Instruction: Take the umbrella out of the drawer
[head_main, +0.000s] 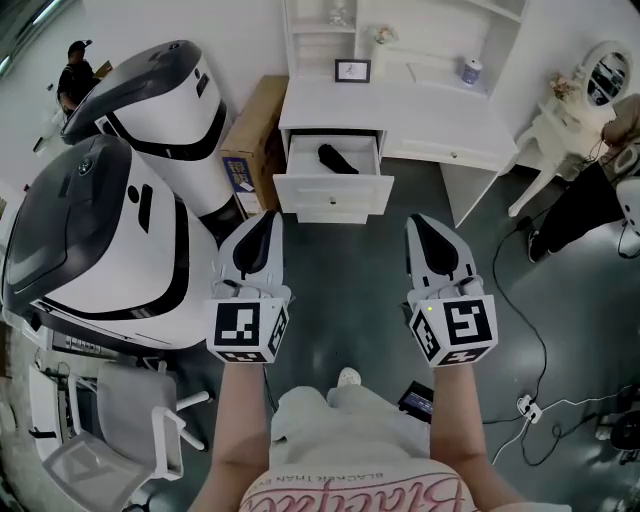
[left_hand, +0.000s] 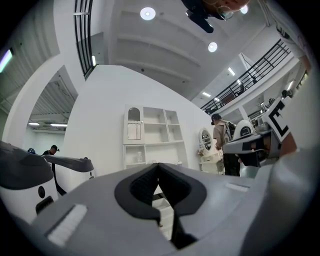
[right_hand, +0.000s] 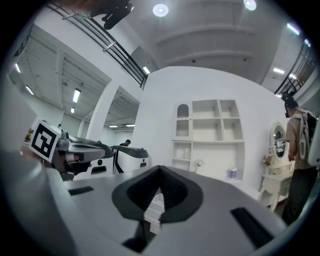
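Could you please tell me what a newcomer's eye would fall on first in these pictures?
Most striking are the left gripper and right gripper, held out side by side low in the head view, jaws together and empty. Just beyond them, the drawer of the white desk stands open with a black umbrella lying inside. Two large white-and-dark pod-shaped machines fill the left side.
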